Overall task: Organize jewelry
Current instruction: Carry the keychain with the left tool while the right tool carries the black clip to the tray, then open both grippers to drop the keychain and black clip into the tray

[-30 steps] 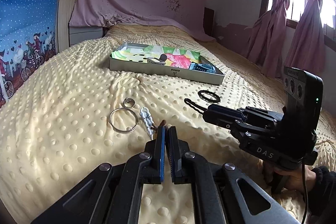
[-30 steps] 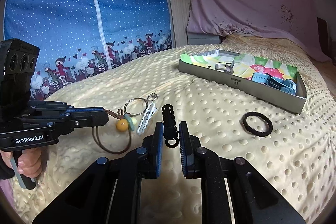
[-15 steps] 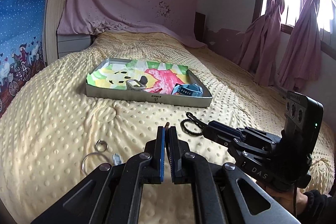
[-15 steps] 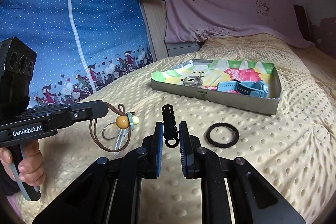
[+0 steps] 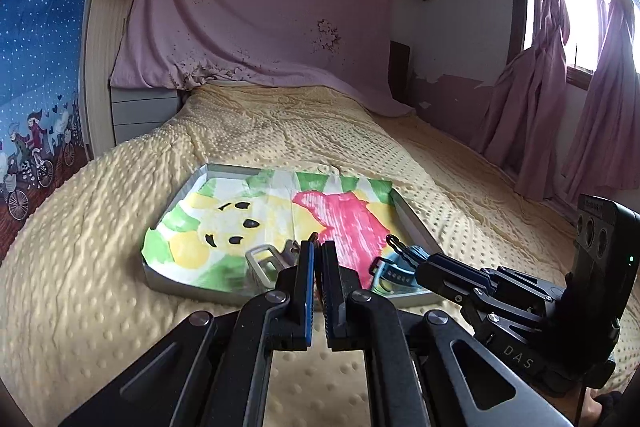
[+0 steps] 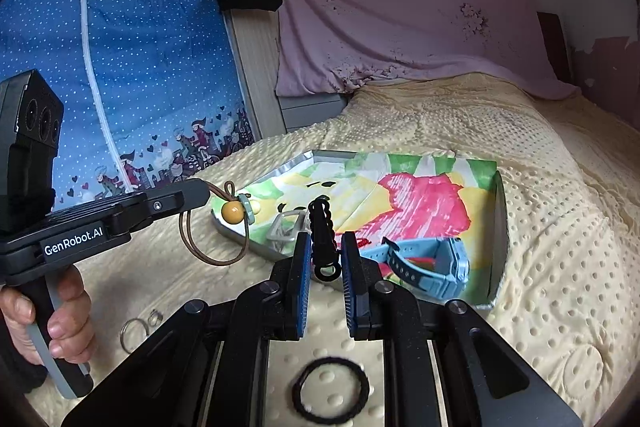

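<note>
Both claws hover above a bed (image 5: 100, 307) covered by a yellow dotted blanket, close to a shallow grey tray (image 6: 498, 227) lined with a colourful drawn sheet. The left claw (image 6: 206, 193), seen from the right wrist camera at the left of the frame, is closed on a brown cord necklace (image 6: 208, 247) whose loop hangs below its tip; an amber bead (image 6: 232, 211) and a pale green charm on the cord hang just over the tray's near left corner. In the left wrist view the same claw (image 5: 317, 247) shows its blue pads almost touching, with only a sliver of the cord end visible at the tips. The right claw (image 6: 325, 251) is closed on a black coiled hair tie (image 6: 322, 227), which stands upright between its pads above the tray's near edge; in the left wrist view this claw (image 5: 416, 261) enters from the right. Inside the tray lie a light blue watch (image 6: 432, 263) near the right wall and a silver buckle (image 6: 286, 229) near the front edge. On the blanket, outside the tray, lie a black ring-shaped hair band (image 6: 330, 395), a large metal ring (image 6: 134, 335) and a small ring (image 6: 156, 315) touching or just beside it.
</note>
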{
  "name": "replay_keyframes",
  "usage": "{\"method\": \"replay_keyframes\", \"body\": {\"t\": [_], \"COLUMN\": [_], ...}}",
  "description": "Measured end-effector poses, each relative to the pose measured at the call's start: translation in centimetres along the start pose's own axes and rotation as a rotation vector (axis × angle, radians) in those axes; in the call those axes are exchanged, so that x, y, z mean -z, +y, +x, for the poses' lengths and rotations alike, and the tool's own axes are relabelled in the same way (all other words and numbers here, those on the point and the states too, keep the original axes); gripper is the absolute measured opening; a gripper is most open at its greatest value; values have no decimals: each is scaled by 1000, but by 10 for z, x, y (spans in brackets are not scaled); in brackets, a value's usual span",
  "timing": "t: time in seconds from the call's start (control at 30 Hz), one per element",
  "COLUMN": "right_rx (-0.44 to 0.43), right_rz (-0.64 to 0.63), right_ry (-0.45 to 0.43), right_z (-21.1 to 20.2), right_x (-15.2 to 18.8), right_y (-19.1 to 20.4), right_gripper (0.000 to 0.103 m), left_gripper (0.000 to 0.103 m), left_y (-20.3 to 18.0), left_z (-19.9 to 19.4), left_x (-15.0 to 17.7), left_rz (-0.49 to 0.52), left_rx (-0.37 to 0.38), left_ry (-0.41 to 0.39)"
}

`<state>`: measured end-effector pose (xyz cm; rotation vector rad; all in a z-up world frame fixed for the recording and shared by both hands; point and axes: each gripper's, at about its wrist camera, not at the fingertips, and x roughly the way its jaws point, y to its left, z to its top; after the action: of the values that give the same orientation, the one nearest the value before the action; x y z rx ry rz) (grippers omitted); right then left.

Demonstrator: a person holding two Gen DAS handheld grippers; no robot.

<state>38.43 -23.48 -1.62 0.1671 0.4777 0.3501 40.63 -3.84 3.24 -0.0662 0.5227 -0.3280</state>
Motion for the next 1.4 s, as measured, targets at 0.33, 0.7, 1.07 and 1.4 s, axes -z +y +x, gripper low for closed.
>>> {"method": "replay_keyframes", "body": {"t": [0.33,0.7,1.07,1.4], "right_rx": [46,84,99,115], "right_rz": [24,43,55,53], "right_ry": [123,229,251,172], "right_z": [82,116,123,101], "right_x": [-8,8,11,7], "right_y": [14,9,6,7], "right_gripper": [13,13,14,33], "left_gripper": [4,4,5,6], "left_y": [47,71,78,74], "left_z": [46,78,83,78], "left_x": [-13,17,25,24], "left_rz": [-64,-115,-161,-150], "left_rx": [-65,-80,-76,-110], "left_ry": [26,127,177,179]}}
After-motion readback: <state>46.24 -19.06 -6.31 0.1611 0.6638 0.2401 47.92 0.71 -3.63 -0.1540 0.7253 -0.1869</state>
